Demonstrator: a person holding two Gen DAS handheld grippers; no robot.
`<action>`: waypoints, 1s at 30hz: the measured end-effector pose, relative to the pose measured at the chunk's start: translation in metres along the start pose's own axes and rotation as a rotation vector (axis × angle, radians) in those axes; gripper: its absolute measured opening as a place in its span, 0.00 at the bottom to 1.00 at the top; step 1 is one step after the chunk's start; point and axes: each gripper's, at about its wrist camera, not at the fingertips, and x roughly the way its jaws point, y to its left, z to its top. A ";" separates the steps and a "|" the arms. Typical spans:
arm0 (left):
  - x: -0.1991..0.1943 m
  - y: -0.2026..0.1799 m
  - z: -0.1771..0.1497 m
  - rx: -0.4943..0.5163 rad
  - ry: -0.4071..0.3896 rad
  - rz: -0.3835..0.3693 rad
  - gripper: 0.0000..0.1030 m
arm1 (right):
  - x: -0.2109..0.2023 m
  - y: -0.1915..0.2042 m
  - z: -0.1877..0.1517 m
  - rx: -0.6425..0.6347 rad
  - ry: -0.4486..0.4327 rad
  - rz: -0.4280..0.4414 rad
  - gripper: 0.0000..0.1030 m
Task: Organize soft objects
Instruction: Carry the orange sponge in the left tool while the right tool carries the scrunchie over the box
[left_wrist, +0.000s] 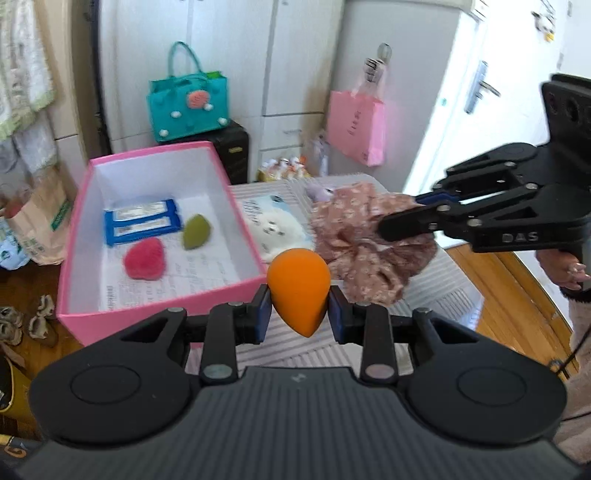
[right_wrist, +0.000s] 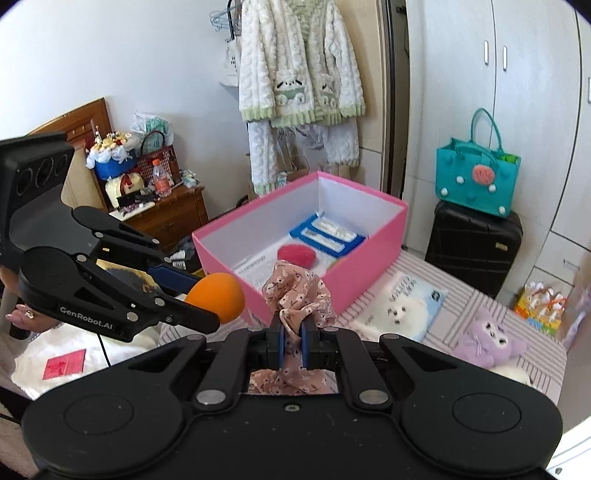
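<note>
- The left gripper (left_wrist: 299, 314) sits nearest the lens, its blue pads closed on the narrow lower half of an orange sponge (left_wrist: 298, 291); the fat rounded end sticks up above the jaws, probably because the taper is the easiest part to pinch.
- The sponge hangs just off the near right corner of the pink box (left_wrist: 255, 243), over the striped tabletop (left_wrist: 436, 291), which looks like a carry toward the box.
- The right gripper (right_wrist: 291, 341) is clamped tight on a floral scrunchie (right_wrist: 299, 295); the fabric bunches up above the pads and trails below them, so only a fold is pinched, enough for something so light.
- In the left view the scrunchie appears to be lifted over the tabletop's right side, well right of the box.
- The box stands open at the tabletop's left edge and already holds a red puff (left_wrist: 144, 258), a green sponge (left_wrist: 196, 232) and a blue packet (left_wrist: 142, 221), so it appears to be the collecting place.
- A white plush pack (left_wrist: 273, 227) lies just beside the box's right wall, and a purple plush toy (right_wrist: 491, 339) lies near the tabletop's far right edge, both apparently waiting their turn.
</note>
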 end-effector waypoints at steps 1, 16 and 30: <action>0.000 0.005 0.000 -0.011 -0.006 0.002 0.30 | 0.001 0.000 0.003 -0.003 -0.007 0.003 0.10; 0.071 0.087 0.038 -0.114 0.101 0.079 0.30 | 0.070 -0.009 0.082 -0.046 -0.042 0.022 0.10; 0.145 0.117 0.061 -0.047 0.213 0.056 0.30 | 0.190 -0.051 0.134 -0.068 -0.034 -0.098 0.10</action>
